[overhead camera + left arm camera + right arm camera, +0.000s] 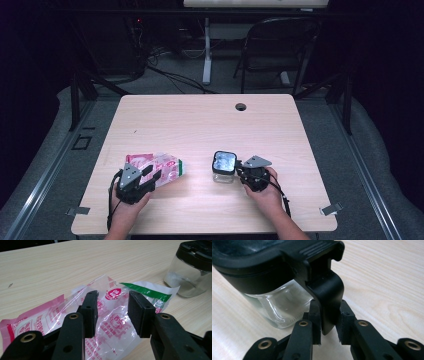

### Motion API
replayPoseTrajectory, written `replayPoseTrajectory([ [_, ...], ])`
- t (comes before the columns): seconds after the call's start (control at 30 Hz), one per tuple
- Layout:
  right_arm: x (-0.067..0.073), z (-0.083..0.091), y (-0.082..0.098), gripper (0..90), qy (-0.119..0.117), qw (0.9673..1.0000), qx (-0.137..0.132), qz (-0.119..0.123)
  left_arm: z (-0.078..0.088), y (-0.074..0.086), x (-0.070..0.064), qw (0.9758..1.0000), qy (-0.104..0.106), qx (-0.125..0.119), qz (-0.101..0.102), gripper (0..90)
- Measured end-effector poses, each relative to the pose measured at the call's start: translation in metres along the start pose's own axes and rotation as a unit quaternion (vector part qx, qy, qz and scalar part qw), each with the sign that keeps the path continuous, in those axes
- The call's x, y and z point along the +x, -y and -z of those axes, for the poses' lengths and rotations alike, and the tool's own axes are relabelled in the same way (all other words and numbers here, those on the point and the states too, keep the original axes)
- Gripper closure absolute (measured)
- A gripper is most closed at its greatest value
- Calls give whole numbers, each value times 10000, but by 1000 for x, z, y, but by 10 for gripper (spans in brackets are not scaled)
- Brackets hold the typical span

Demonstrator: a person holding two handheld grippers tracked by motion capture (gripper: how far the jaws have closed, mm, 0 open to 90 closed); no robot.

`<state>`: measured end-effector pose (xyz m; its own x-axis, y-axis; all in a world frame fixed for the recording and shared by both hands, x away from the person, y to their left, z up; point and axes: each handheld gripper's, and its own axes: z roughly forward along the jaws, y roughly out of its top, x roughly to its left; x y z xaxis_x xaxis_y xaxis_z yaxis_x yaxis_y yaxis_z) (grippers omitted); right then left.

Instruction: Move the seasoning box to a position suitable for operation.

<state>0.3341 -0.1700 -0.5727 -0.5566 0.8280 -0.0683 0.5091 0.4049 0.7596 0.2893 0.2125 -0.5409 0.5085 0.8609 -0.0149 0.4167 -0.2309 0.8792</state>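
The clear glass jar [224,167] with its black clip lid stands closed at mid-table; its black latch tab [325,297] is pinched by the right gripper [329,322]. The crinkled pink-printed plastic pouch [105,320] lies flat, unopened, beneath the left gripper [112,312], whose jaws are parted and hold nothing. Opening and filling are judged outstanding.

One bag, one jar, two hand-held grippers.
On the worktop [200,120]: a single plastic bag [162,167], a single glass jar [224,167] with one black lid [262,255]. Left hand-held gripper [152,176], right hand-held gripper [240,169], and one folding chair [277,47] behind.
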Motion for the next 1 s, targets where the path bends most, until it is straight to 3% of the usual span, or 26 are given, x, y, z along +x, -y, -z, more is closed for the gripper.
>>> replayPoseTrajectory([
  [0.13, 4, 6, 4, 766, -101, 9999, 34, 64, -4, -5, -4, 10000, 4, -21, -67, 575],
  [0.5, 10, 21, 14, 765, -320, 9992, 90, 216, -16, -14, -17, 9992, 326, 10, -224, 583],
  [1.0, 11, 21, 16, 764, -490, 9983, 24, 317, -17, -13, -19, 9991, 344, 25, -263, 576],
])
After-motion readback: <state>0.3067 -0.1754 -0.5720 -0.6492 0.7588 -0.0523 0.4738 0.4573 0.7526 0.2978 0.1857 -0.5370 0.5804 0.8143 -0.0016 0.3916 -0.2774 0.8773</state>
